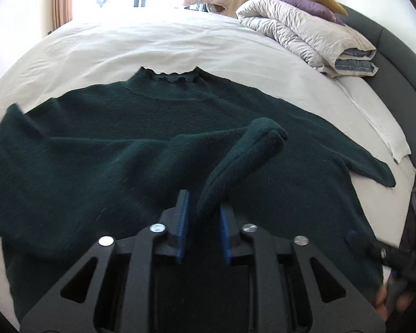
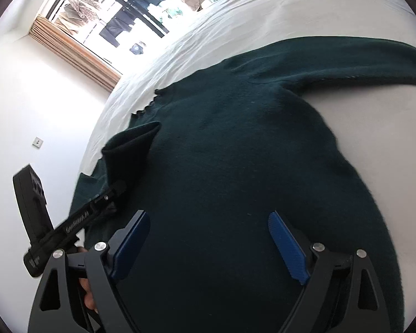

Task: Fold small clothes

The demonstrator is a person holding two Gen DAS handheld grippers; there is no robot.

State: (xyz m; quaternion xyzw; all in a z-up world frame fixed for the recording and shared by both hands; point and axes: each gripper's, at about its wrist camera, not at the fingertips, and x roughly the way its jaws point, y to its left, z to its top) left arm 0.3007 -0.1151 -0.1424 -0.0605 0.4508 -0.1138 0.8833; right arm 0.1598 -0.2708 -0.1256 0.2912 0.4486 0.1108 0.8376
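A dark green knit sweater (image 1: pixel 152 127) lies spread flat on a white bed (image 1: pixel 124 41), collar away from me. My left gripper (image 1: pixel 203 208) is shut on the sweater's left sleeve (image 1: pixel 244 149), which is lifted and folded in over the body, its cuff end pointing up and right. The other sleeve (image 1: pixel 368 166) lies stretched out to the right. My right gripper (image 2: pixel 208 222) is open and empty, its blue pads (image 2: pixel 287 247) hovering close above the sweater body (image 2: pixel 235 152). The left gripper with the raised sleeve (image 2: pixel 130 149) shows at the left of the right wrist view.
A folded grey duvet (image 1: pixel 305 33) with purple and yellow pillows (image 1: pixel 313 2) lies at the bed's far right by a dark headboard (image 1: pixel 396 63). A bright window with curtains (image 2: pixel 97 27) is beyond the bed. A white wall (image 2: pixel 27 97) is to the left.
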